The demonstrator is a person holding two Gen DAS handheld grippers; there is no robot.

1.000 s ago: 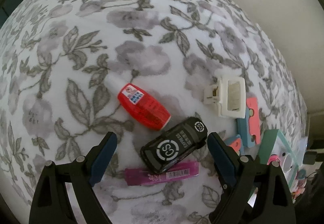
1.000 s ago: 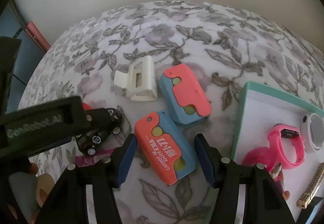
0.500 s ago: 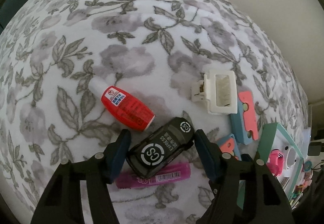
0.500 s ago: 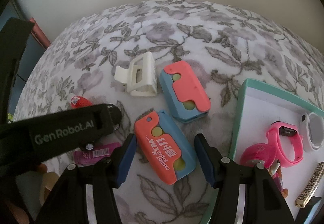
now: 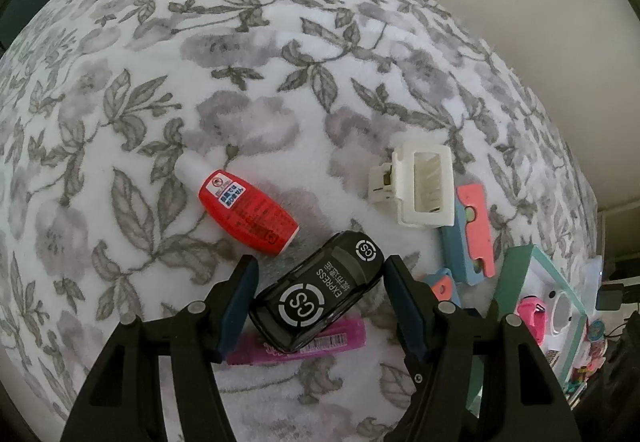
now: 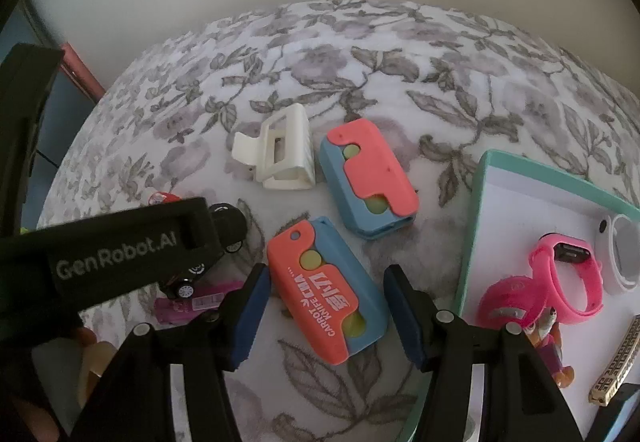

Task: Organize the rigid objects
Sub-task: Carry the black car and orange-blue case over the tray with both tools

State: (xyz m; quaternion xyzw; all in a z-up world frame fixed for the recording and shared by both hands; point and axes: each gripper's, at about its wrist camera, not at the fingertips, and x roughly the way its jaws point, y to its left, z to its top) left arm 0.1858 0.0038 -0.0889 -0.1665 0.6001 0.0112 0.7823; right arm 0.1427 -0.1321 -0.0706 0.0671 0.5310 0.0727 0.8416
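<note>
On floral cloth (image 5: 248,54), black toy car (image 5: 316,292) w/ white CS logo, left tool (image 5: 320,302) clamped on it, right tool (image 6: 326,314) half-open.

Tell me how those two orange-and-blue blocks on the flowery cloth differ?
The nearer block shows white lettering and a small hole at its top corner; the farther block shows neither. The nearer one sits between the fingers of the right claw, with gaps either side; the farther one lies beyond it, beside the white hair clip. Both have an orange face on a blue body with pale green circles, and both lie flat, tilted the same way.
</note>
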